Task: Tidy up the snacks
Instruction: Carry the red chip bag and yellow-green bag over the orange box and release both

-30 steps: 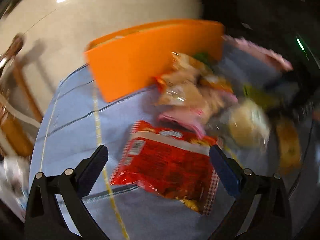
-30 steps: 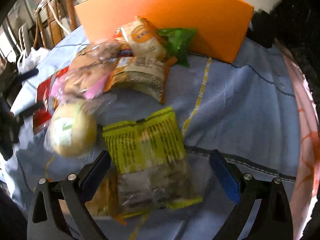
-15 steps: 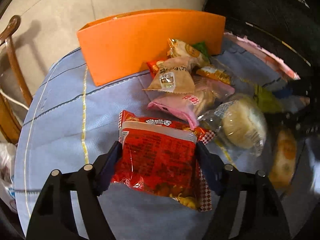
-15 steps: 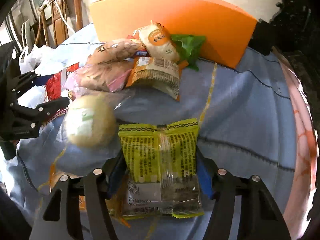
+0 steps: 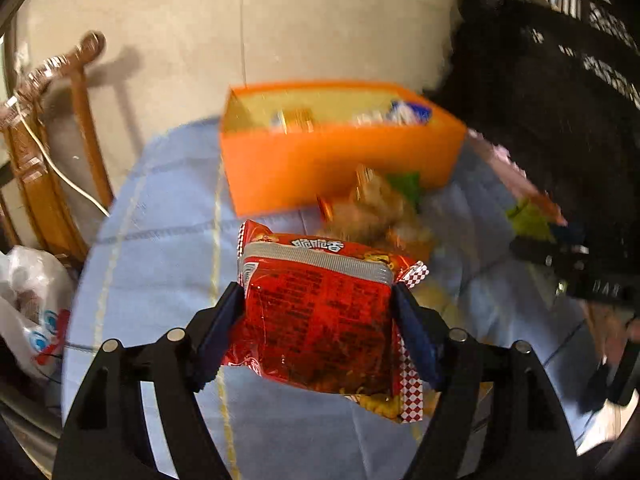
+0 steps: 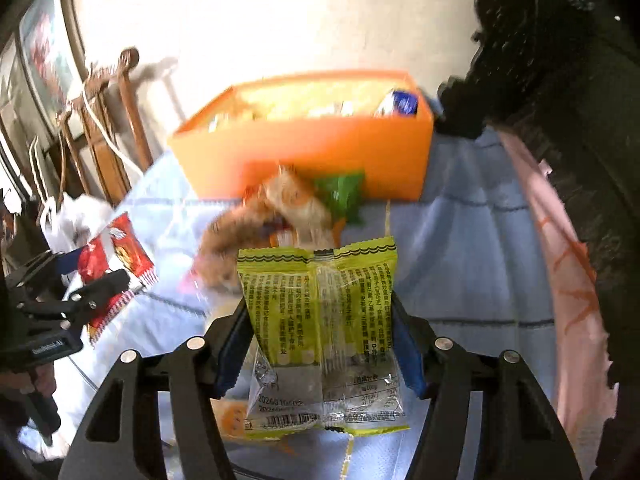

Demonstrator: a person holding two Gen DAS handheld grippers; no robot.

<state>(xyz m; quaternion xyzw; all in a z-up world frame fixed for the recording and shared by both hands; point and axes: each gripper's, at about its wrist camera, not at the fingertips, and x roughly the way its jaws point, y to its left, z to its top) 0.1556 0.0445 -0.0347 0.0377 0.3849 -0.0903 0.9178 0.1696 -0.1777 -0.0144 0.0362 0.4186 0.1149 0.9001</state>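
Left gripper (image 5: 320,312) pinches red packet (image 5: 316,316); right gripper (image 6: 320,332) pinches yellow packet (image 6: 324,320) (both clear of cloth (image 5: 160,264)); orange box (image 5: 340,164) behind.

One orange box (image 6: 320,152), one red snack pack (image 5: 320,312), one yellow-green snack pack (image 6: 324,320), one green packet (image 6: 340,194), two grippers, loose snack pile blurred, uncountable.

The pile of snacks (image 5: 376,212) at 12 o'clock from the red packet (image 5: 320,312) is too blurry to tell apart. The things inside the orange box (image 6: 320,152) are smeared too. The yellow packet (image 6: 320,320) hides a snack under it. The white bag (image 5: 28,300) is cut off at 9 o'clock.
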